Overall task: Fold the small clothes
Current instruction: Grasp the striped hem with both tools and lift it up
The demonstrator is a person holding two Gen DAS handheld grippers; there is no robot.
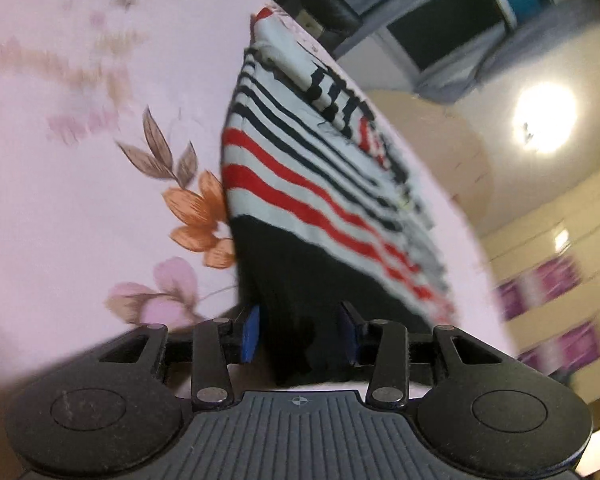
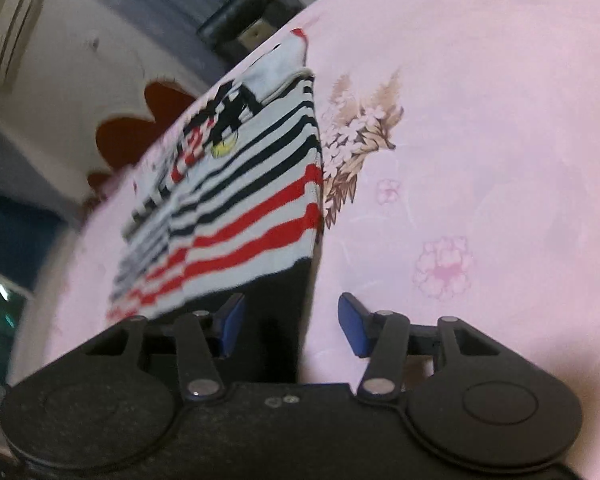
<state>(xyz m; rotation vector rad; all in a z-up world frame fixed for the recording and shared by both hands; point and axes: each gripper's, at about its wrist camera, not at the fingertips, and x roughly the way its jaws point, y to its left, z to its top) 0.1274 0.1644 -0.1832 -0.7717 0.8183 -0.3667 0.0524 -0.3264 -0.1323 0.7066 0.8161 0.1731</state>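
Striped garment (image 1: 300, 184) spread on pink floral sheet (image 1: 80, 160), reaching toward the sheet's far edge; white with black and red stripes, a black band along the near hem. Printed motif near the far end smeared by motion blur, unreadable in both views.

Left gripper (image 1: 302, 332): blue pads (image 1: 250, 334) parted, black hem lying between them; contact with cloth not discernible, hem's lower end cut off behind the gripper body.

Right gripper (image 2: 294, 326): jaws wide apart, left pad (image 2: 232, 324) over the black band's corner, right pad over bare sheet; grip on fabric not evident.

Garment's far collar end small and soft. Beyond the sheet's edge, blurred dark object (image 2: 244, 20), curtains, ceiling lamp (image 1: 544, 120), all indistinct.
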